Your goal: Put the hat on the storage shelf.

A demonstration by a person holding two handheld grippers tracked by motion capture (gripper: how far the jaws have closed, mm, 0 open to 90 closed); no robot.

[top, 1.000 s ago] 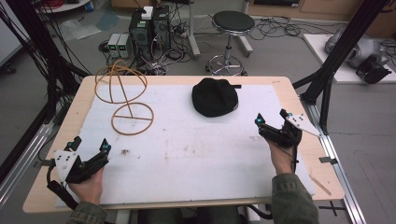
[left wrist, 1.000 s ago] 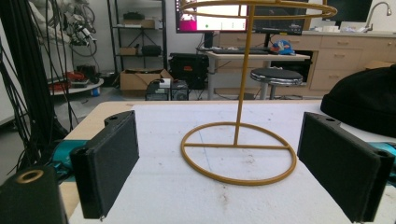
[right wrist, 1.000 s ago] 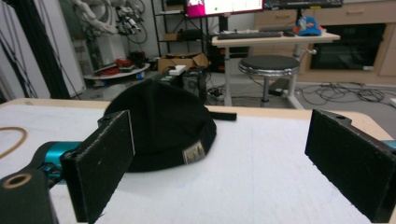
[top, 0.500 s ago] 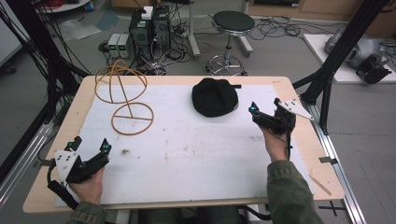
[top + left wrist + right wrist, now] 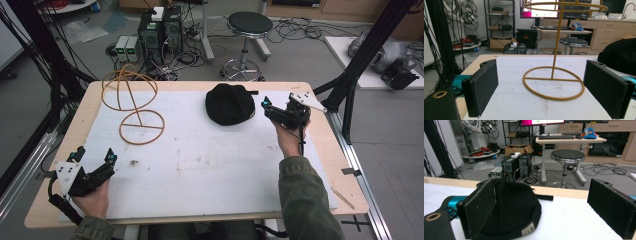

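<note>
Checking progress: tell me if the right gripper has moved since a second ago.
Yes. The right gripper has gone forward and left, closing on the black cap, which lies unmoved.

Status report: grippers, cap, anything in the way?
Right gripper open beside cap, not touching. Left gripper open, idle near table edge. Wire stand well clear.

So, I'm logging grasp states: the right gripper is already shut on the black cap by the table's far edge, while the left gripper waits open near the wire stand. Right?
Not quite. The right gripper is open beside the black cap, not shut on it: the right gripper view shows its jaws wide apart. The left gripper does wait open near the wire stand.
</note>
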